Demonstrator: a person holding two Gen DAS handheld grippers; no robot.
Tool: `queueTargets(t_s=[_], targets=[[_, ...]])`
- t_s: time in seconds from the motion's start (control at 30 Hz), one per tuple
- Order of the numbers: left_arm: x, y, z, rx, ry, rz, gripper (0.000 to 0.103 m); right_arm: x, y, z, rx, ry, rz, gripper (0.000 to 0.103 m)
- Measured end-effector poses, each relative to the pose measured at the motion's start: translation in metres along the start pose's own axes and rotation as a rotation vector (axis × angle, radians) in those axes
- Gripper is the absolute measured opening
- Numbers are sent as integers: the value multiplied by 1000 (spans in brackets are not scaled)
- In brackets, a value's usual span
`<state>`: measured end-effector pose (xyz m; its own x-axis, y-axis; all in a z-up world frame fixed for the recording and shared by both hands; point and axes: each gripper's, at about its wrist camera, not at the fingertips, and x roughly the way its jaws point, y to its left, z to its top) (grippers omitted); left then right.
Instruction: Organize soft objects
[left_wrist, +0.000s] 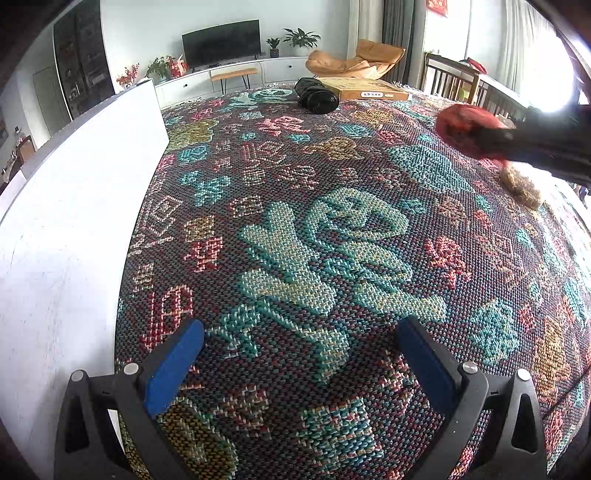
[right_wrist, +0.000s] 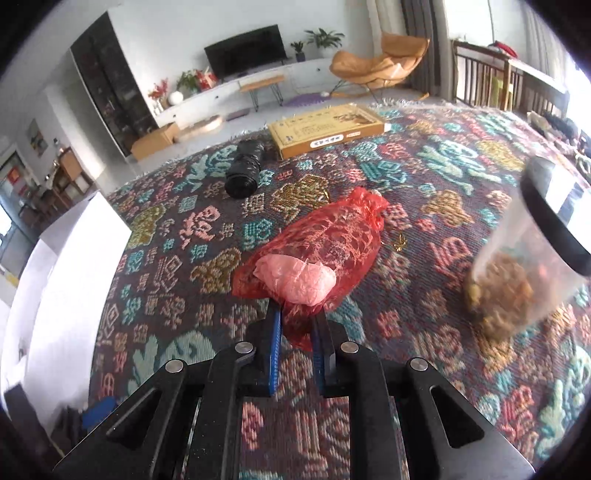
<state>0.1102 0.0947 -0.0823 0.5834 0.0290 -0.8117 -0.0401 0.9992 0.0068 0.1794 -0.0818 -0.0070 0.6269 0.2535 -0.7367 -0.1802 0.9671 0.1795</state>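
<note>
Motion smears the clear bag of brown bits (right_wrist: 517, 280) at the right of the right wrist view, its contents unreadable, and a dark band (right_wrist: 554, 225) crossing it cannot be identified. In the left wrist view the red mesh pouch (left_wrist: 465, 129) and right gripper (left_wrist: 513, 144) blur together. Print on the flat yellow box (right_wrist: 328, 131) is too small to read.

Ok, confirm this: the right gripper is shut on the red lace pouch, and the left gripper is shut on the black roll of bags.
Half wrong. The right gripper is shut on the red lace pouch, but the left gripper is open and empty over the woven patterned cloth; the black roll of bags lies far off, as the left wrist view shows.
</note>
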Motion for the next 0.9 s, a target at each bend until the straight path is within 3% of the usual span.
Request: queueTargets(t_s=[0.17,0.3,0.43,0.6,0.67,0.77,0.83,0.9], targets=[[0,0,0,0,0,0,103,-64,-41,-54,77,-45,20,16],[0,0,0,0,0,0,103,-92,-85,-89,163,-38,4,16],[0,0,0,0,0,0,103,-119,-126,-108,222,-73,-65,16],[0,0,0,0,0,0,103,-126,-182,-82,267,-128,-207,16],[0,0,0,0,0,0,103,-123,-196,-62,241,-184,-273,16],[0,0,0,0,0,0,103,-109,-212,-38,218,-268,-304,16],[0,0,0,0,0,0,103,-90,-226,-28,225,-260,-306,17],[0,0,0,0,0,0,103,-66,-240,-25,260,-196,-282,22]])
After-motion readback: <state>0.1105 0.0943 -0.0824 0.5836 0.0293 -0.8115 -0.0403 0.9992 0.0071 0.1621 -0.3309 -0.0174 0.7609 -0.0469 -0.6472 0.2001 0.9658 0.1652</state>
